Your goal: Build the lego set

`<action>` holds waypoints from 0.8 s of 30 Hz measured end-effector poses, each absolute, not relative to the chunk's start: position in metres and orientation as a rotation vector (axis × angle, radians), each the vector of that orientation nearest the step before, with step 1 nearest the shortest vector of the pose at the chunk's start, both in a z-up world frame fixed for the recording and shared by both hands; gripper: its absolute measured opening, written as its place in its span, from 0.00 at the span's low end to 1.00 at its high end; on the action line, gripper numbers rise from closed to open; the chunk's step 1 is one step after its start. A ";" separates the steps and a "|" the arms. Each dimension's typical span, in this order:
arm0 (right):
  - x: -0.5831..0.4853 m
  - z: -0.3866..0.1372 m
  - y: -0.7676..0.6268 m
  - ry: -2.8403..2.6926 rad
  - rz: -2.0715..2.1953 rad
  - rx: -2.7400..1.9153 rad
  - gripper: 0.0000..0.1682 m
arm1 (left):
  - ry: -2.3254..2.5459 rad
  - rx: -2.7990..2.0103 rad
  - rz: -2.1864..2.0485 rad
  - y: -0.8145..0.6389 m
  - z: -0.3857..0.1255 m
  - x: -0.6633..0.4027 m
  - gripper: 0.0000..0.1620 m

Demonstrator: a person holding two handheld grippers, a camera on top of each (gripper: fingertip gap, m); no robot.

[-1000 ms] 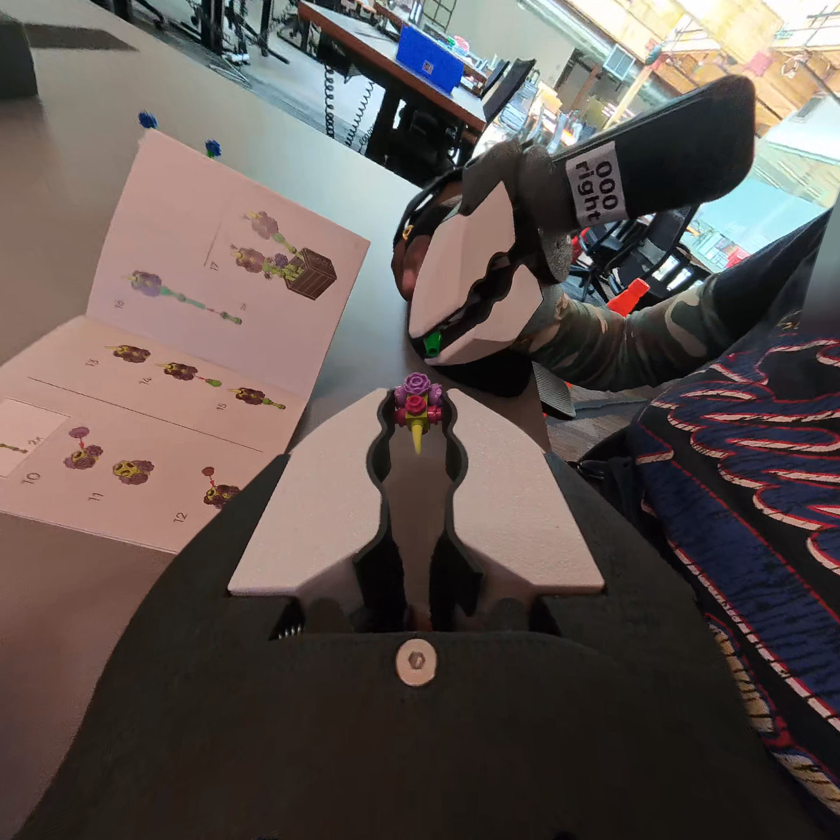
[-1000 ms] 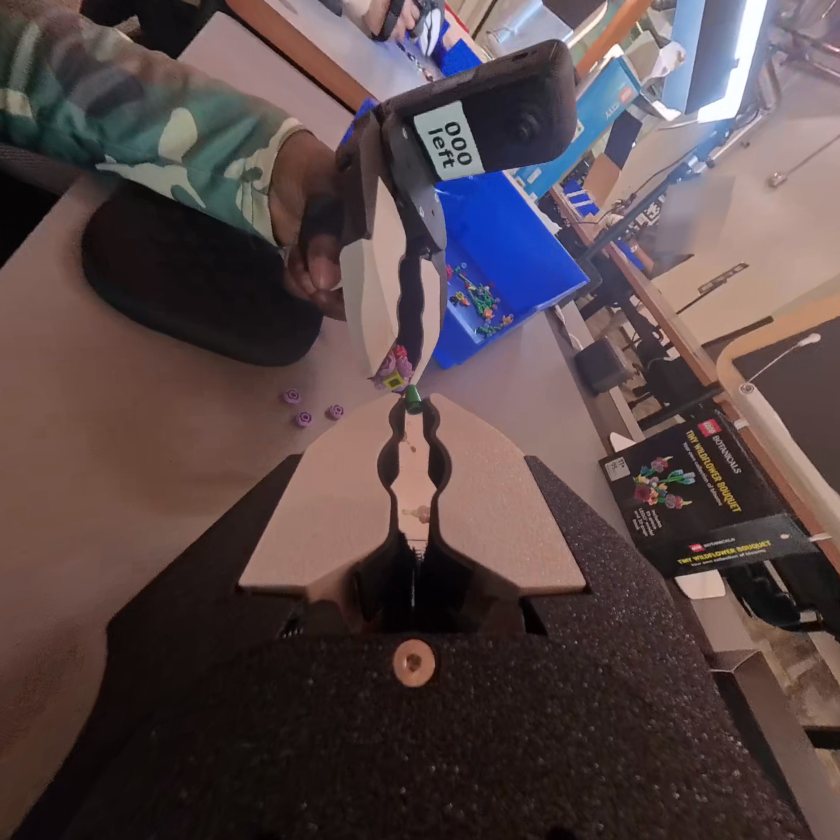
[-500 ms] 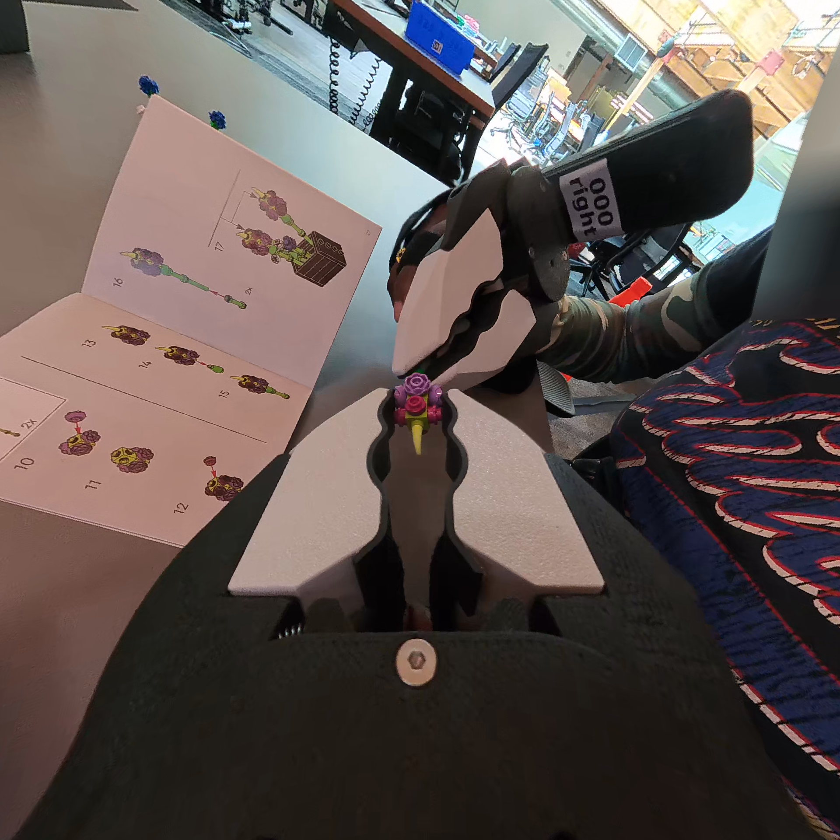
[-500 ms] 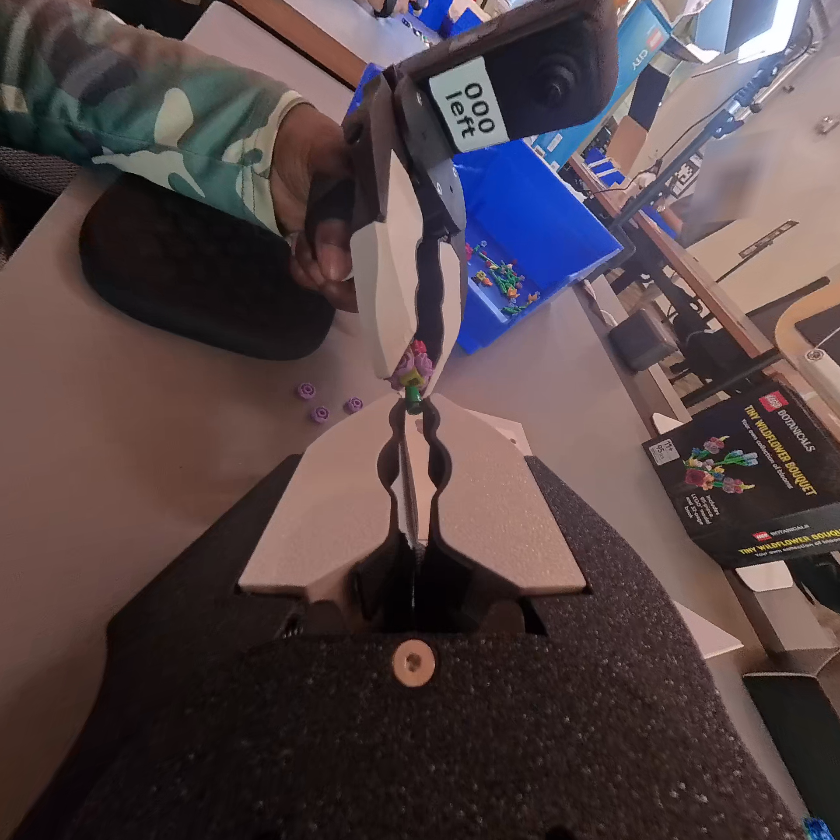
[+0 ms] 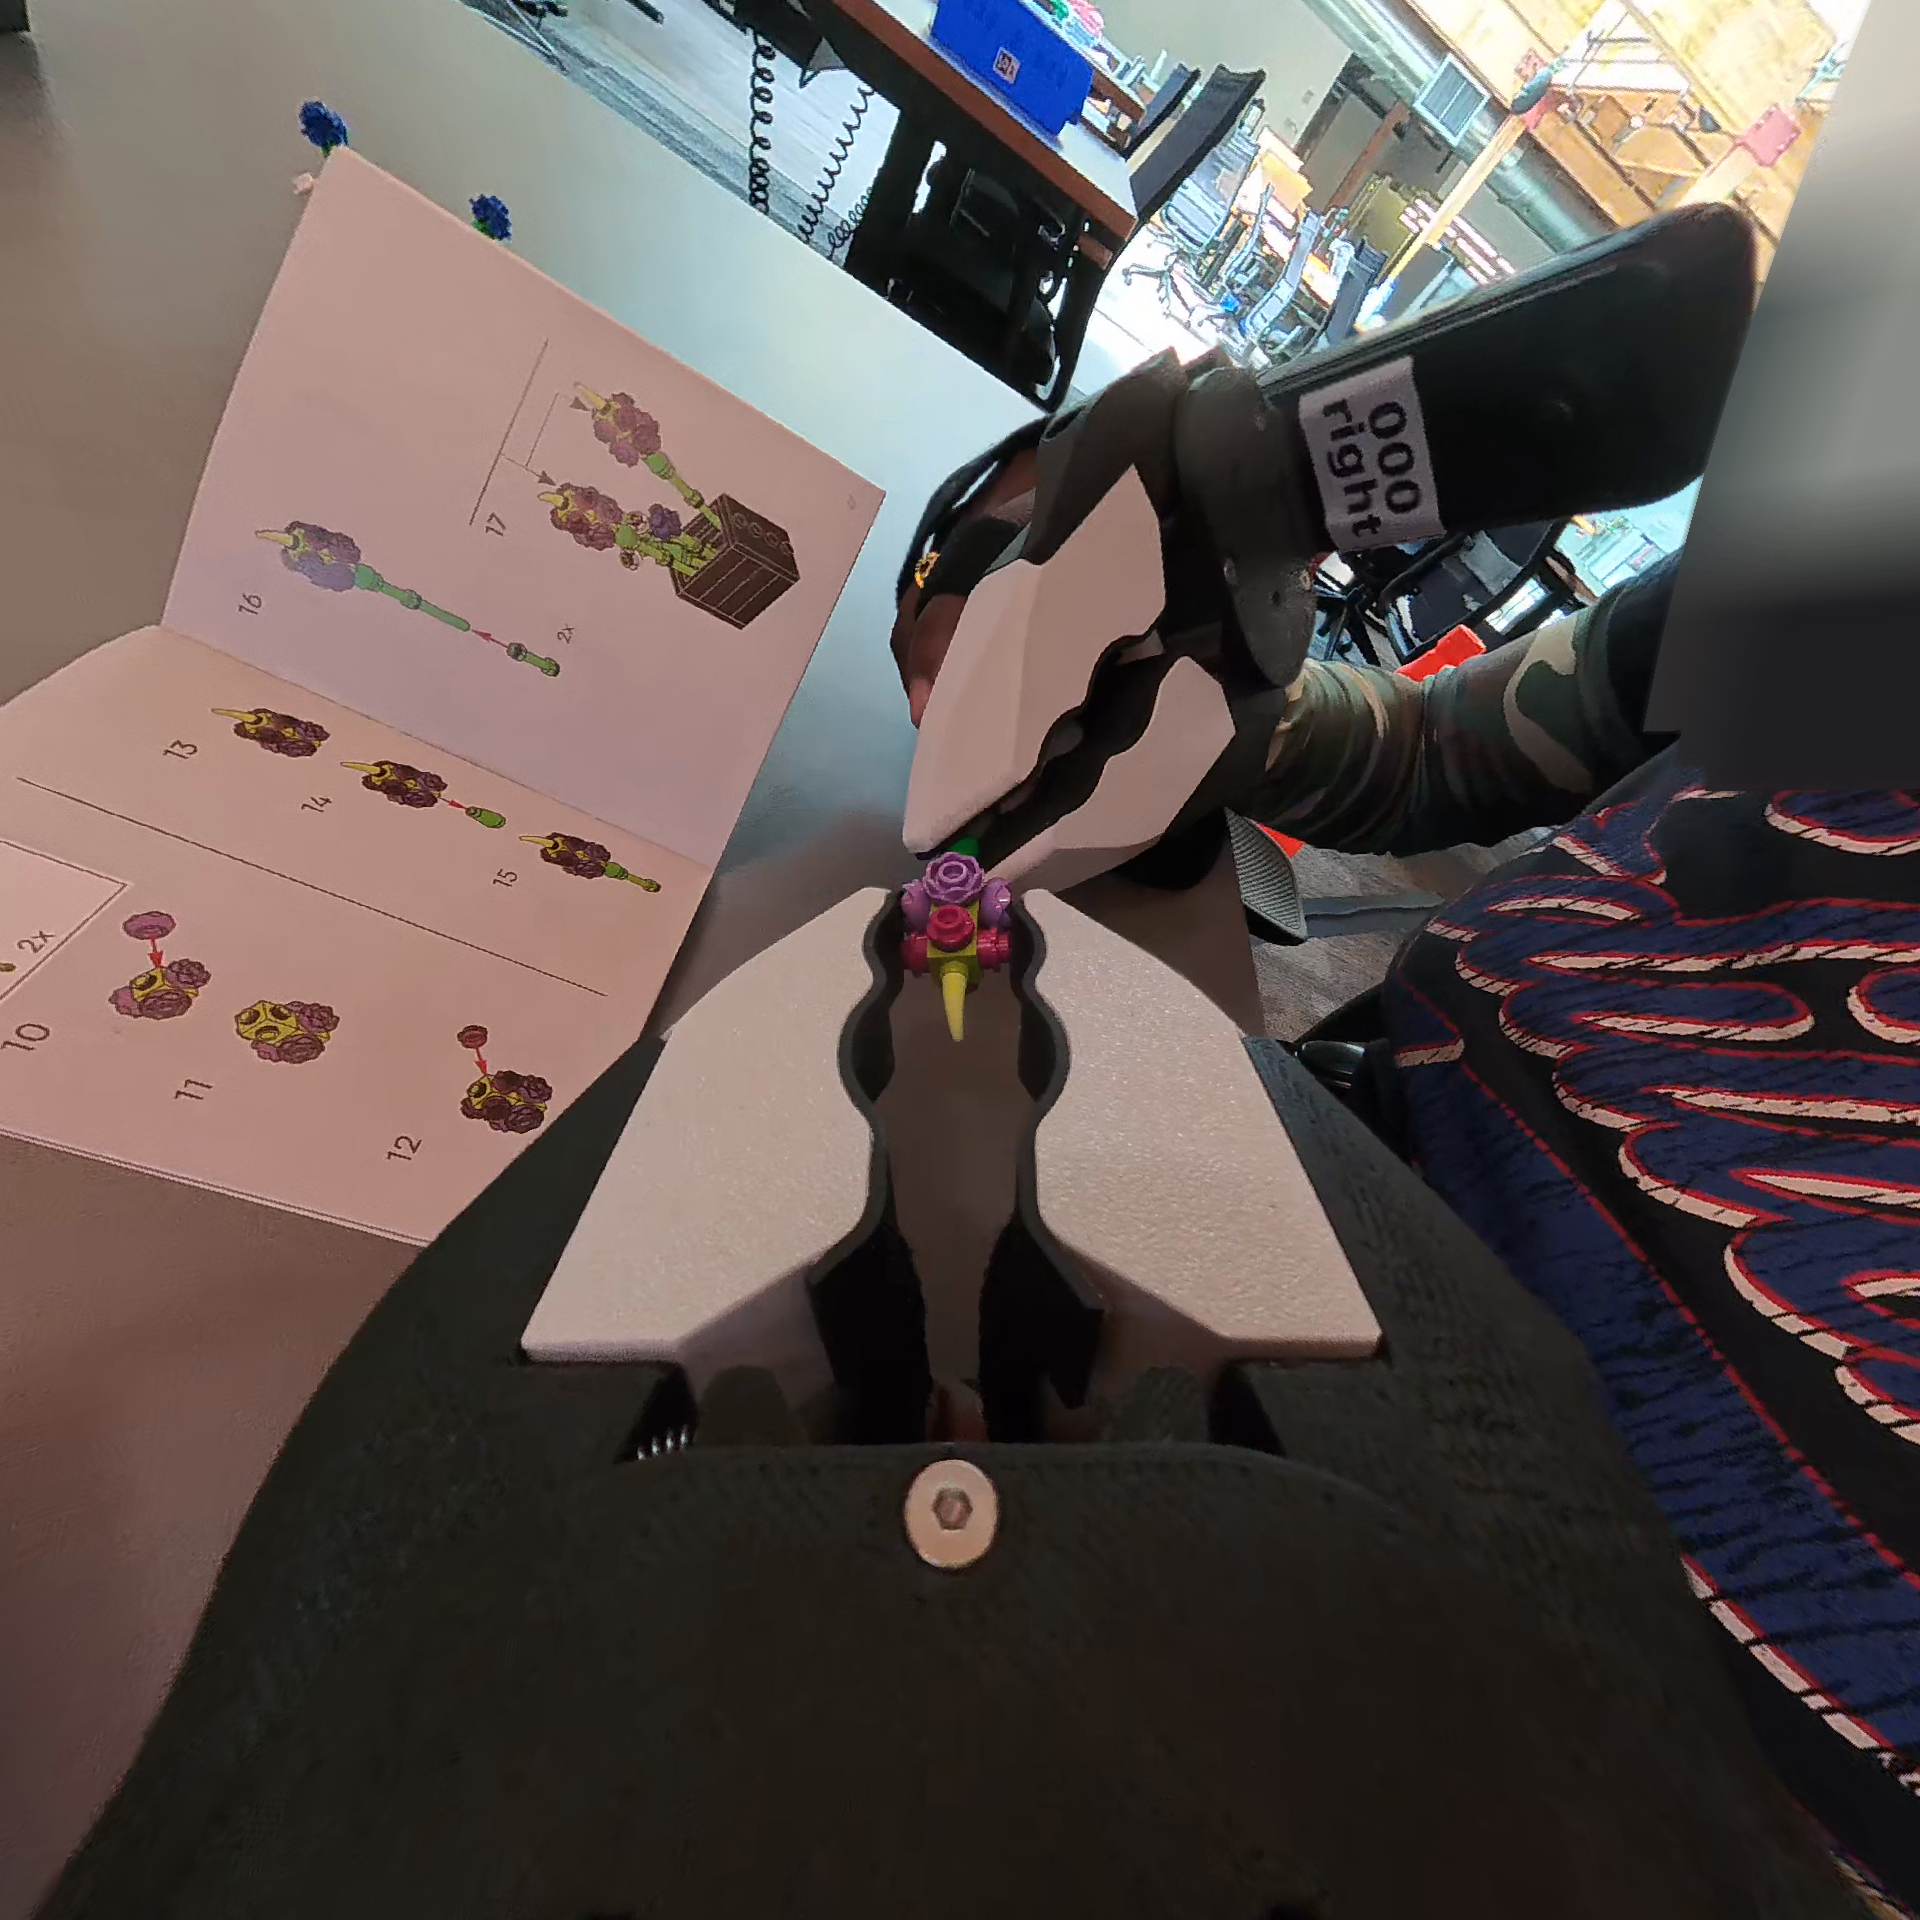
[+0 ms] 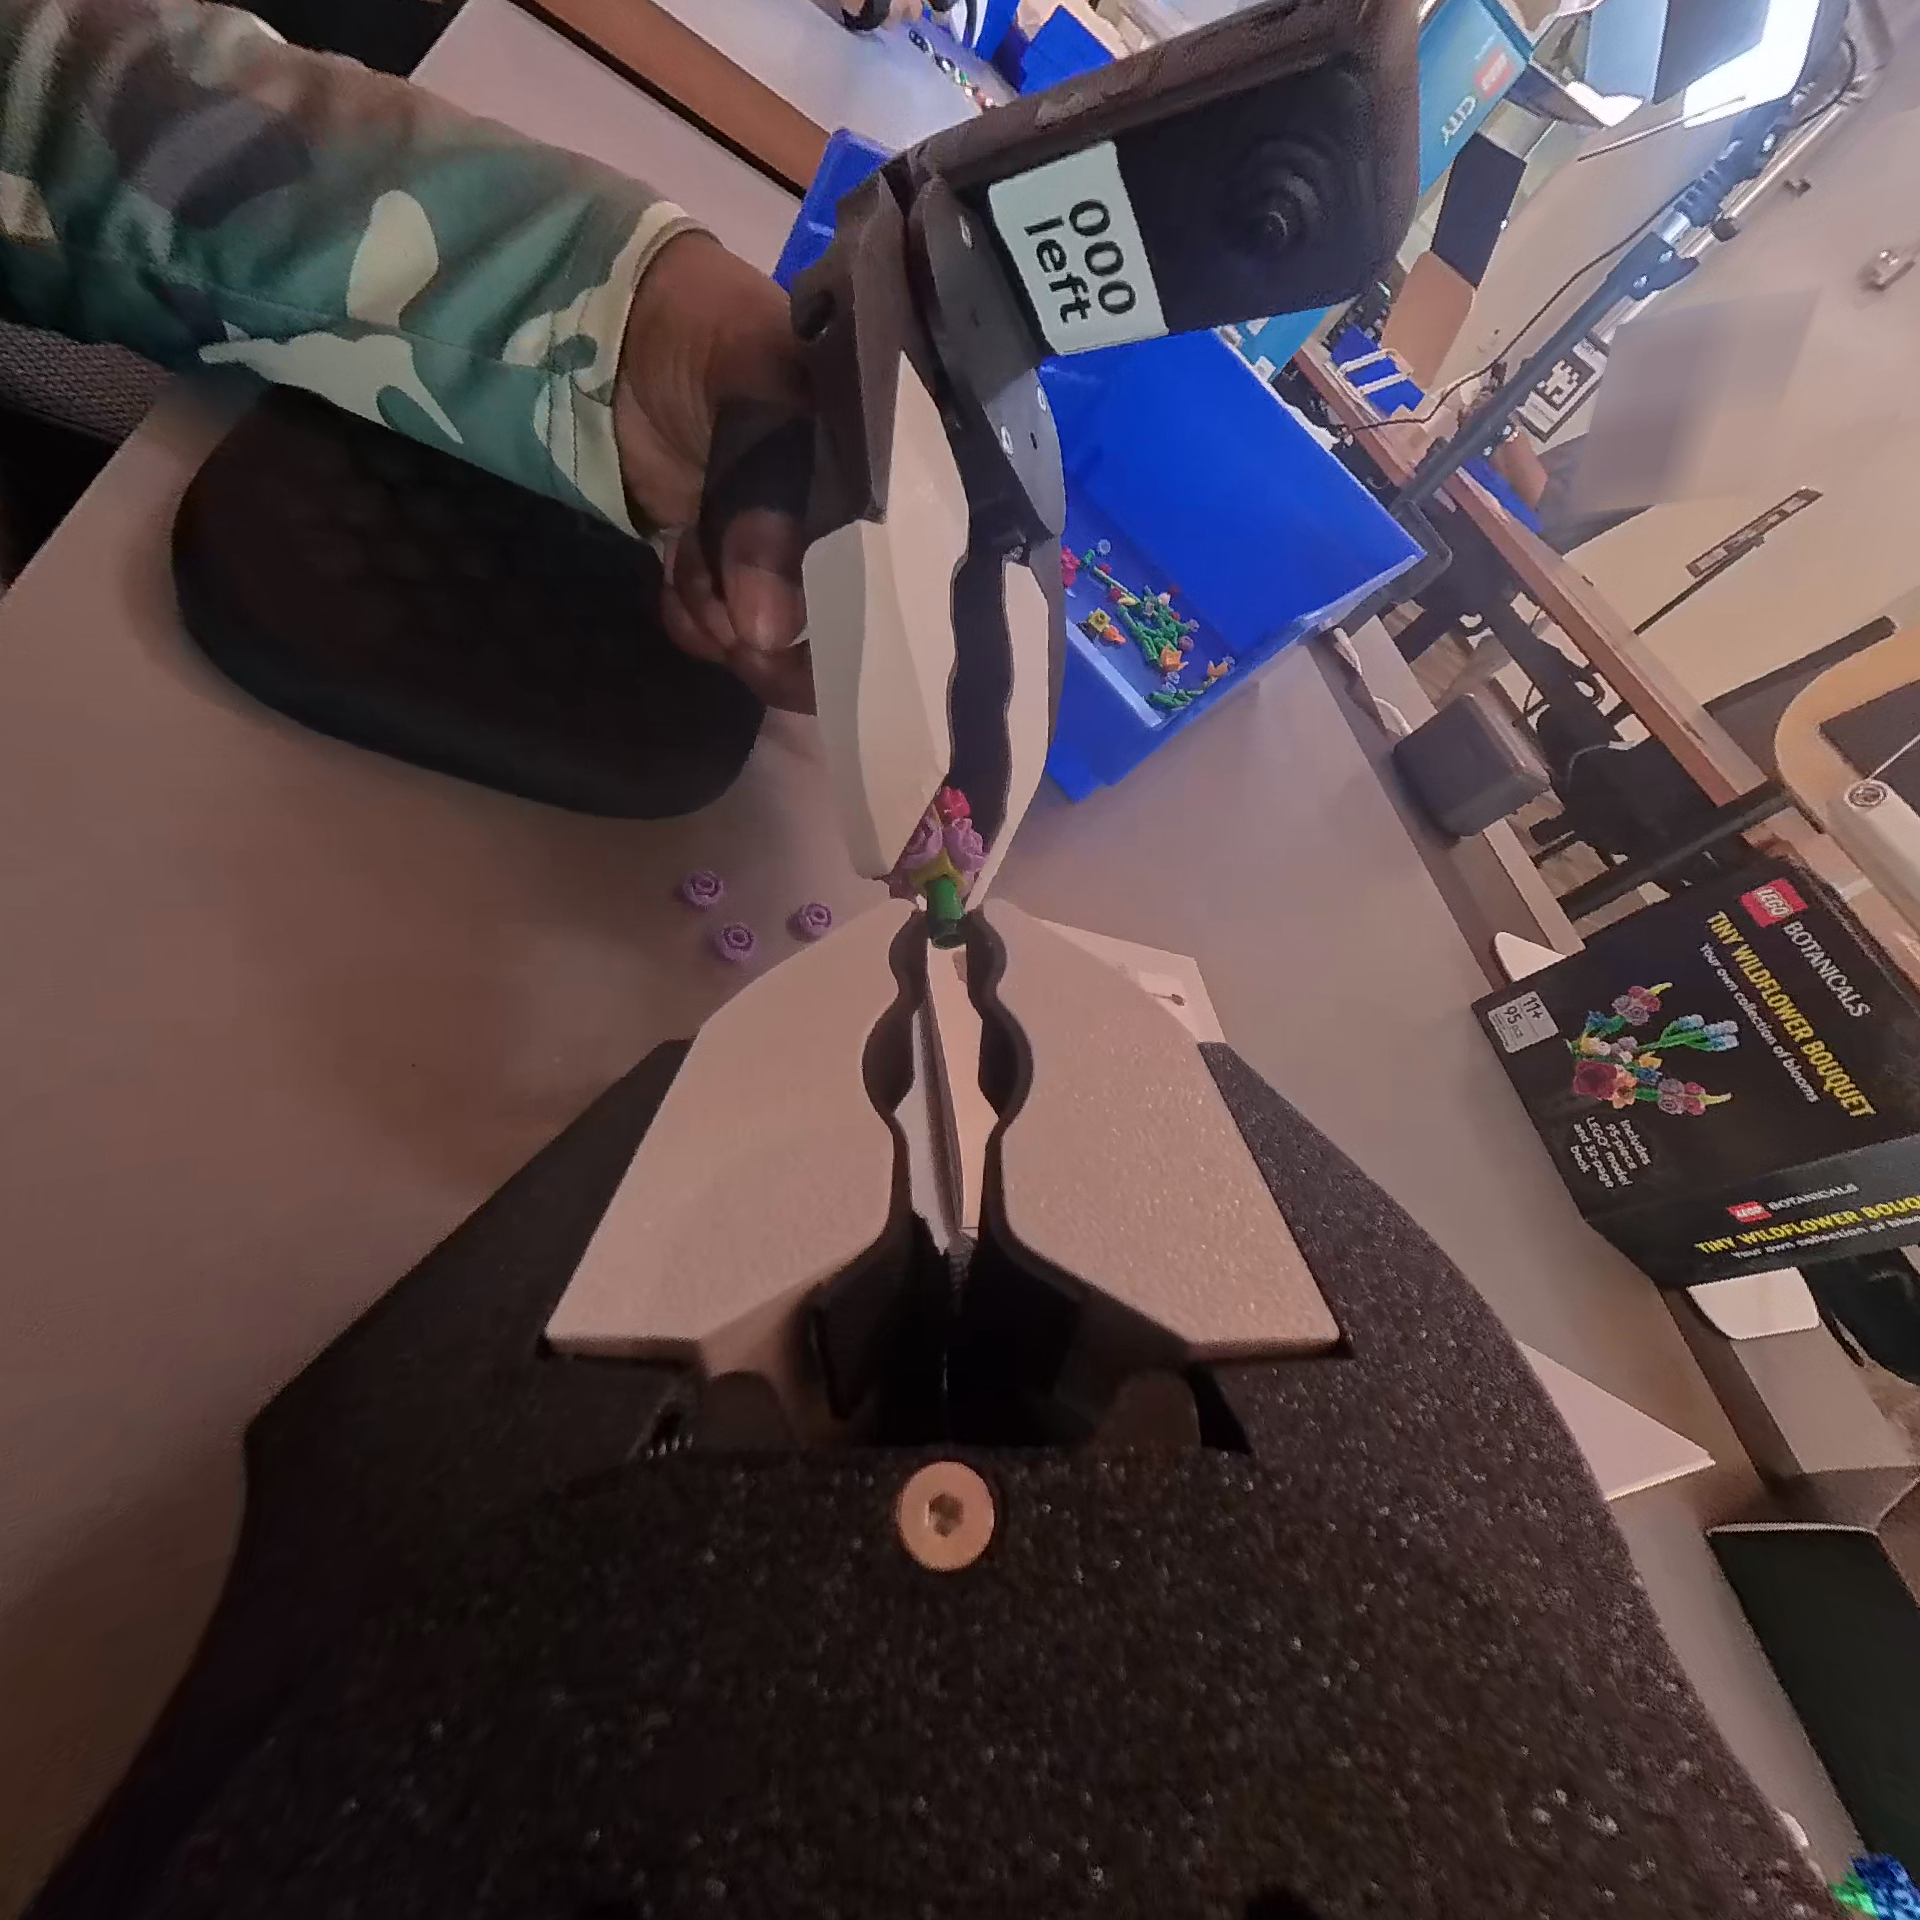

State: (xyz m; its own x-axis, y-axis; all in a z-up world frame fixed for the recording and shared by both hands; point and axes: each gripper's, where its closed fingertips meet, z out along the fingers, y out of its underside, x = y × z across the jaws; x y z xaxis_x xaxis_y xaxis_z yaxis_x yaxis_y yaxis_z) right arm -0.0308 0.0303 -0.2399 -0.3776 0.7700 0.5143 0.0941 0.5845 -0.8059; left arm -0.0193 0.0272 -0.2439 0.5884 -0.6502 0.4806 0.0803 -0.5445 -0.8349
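Observation:
My left gripper (image 5: 951, 914) is shut on a small flower head (image 5: 951, 925) of purple and magenta blossoms on a lime core with a yellow-green spike pointing back at the camera. My right gripper (image 6: 943, 925) is shut on a small green stem piece (image 6: 943, 902). The two grippers meet tip to tip above the table, and the green piece touches the underside of the flower head (image 6: 940, 844). In the left wrist view the right gripper (image 5: 977, 831) comes in from the upper right and the green piece (image 5: 964, 821) just shows at its tips.
An open instruction booklet (image 5: 343, 748) lies to the left. Three loose purple blossoms (image 6: 748, 920) lie on the grey table (image 6: 260, 987). A blue bin (image 6: 1195, 582) with loose pieces stands behind, the black set box (image 6: 1725, 1070) to the right, a black pad (image 6: 436, 623) under the forearm. The tips of both grippers are at nearly the same place.
The two grippers have closed the gap between them. The green stem piece, apart from the flower head a second ago, now touches its underside.

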 end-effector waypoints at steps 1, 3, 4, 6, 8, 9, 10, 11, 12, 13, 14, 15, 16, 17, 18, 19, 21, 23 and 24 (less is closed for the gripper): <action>-0.031 -0.241 0.031 -1.839 0.852 -0.702 0.04 | 0.453 -1.935 -1.026 0.028 -0.245 -0.019 0.12; -0.030 -0.243 0.031 -1.848 0.827 -0.695 0.04 | 0.455 -1.952 -1.012 0.028 -0.248 -0.019 0.12; -0.030 -0.244 0.032 -1.853 0.815 -0.692 0.04 | 0.456 -1.960 -1.005 0.029 -0.249 -0.019 0.12; -0.030 -0.248 0.032 -1.869 0.777 -0.687 0.04 | 0.454 -1.984 -0.990 0.030 -0.252 -0.019 0.12; -0.029 -0.251 0.032 -1.889 0.755 -0.675 0.04 | 0.465 -2.013 -0.969 0.030 -0.256 -0.019 0.12; -0.029 -0.251 0.031 -1.888 0.765 -0.678 0.04 | 0.471 -2.015 -0.968 0.029 -0.257 -0.018 0.12; -0.029 -0.251 0.031 -1.888 0.772 -0.681 0.04 | 0.472 -2.014 -0.972 0.029 -0.256 -0.018 0.12; -0.029 -0.252 0.031 -1.894 0.766 -0.679 0.04 | 0.472 -2.018 -0.973 0.029 -0.257 -0.018 0.12; -0.029 -0.254 0.032 -1.902 0.760 -0.679 0.04 | 0.474 -2.027 -0.969 0.029 -0.258 -0.018 0.12; -0.028 -0.254 0.031 -1.906 0.763 -0.679 0.04 | 0.478 -2.033 -0.967 0.029 -0.259 -0.018 0.12; -0.028 -0.253 0.030 -1.901 0.780 -0.678 0.04 | 0.484 -2.030 -0.973 0.028 -0.259 -0.017 0.12; -0.028 -0.252 0.029 -1.894 0.800 -0.682 0.04 | 0.487 -2.020 -0.985 0.028 -0.258 -0.017 0.12; -0.028 -0.251 0.029 -1.891 0.807 -0.686 0.04 | 0.486 -2.013 -0.993 0.027 -0.257 -0.017 0.12; -0.028 -0.253 0.029 -1.898 0.803 -0.686 0.04 | 0.485 -2.015 -0.994 0.027 -0.257 -0.017 0.12; -0.028 -0.253 0.029 -1.902 0.802 -0.683 0.04 | 0.490 -2.020 -0.991 0.027 -0.258 -0.016 0.12; -0.027 -0.253 0.028 -1.901 0.816 -0.684 0.04 | 0.498 -2.018 -0.991 0.027 -0.258 -0.016 0.12; -0.028 -0.250 0.027 -1.883 0.847 -0.692 0.04 | 0.501 -1.996 -1.005 0.026 -0.255 -0.015 0.11; -0.029 -0.251 0.028 -1.884 0.831 -0.696 0.04 | 0.491 -1.995 -1.000 0.026 -0.255 -0.016 0.12; -0.029 -0.251 0.028 -1.885 0.827 -0.697 0.04 | 0.492 -2.000 -0.992 0.027 -0.256 -0.016 0.12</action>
State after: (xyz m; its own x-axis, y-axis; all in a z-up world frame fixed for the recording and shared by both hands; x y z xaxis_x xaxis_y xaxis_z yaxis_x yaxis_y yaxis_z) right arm -0.0291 0.0277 -0.2512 -0.4059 0.7493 0.5232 0.1221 0.6119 -0.7815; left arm -0.0165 0.0267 -0.2558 0.6116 -0.6393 0.4660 0.0161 -0.5788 -0.8153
